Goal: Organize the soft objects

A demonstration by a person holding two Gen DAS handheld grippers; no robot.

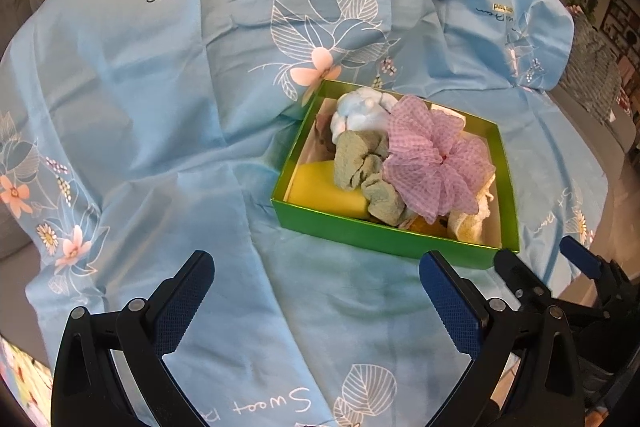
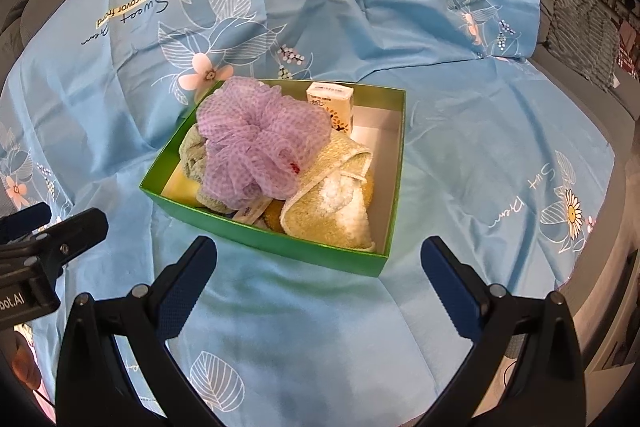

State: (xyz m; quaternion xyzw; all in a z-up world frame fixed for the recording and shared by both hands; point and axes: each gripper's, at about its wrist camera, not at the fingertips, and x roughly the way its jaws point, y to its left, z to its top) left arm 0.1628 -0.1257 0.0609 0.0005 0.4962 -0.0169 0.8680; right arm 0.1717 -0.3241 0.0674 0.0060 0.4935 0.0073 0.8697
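We hold both hand-held grippers, left (image 1: 316, 291) and right (image 2: 318, 277), wide and empty before a green box (image 2: 276, 243) on a blue sheet (image 2: 460, 147). A purple bath puff (image 2: 256, 139) tops towels inside (likely done); any pick should pinch its centre.

The green box (image 2: 280, 247) is sitting at centre frame on the blue cloth (image 2: 480, 155), its raised near wall standing between the grippers and the contents. The purple mesh pouf (image 2: 260, 143) is bulging above the rim, blocking the left and centre. Bare white floor is showing at the box's upper right corner. Cloth is lying unobstructed all around.
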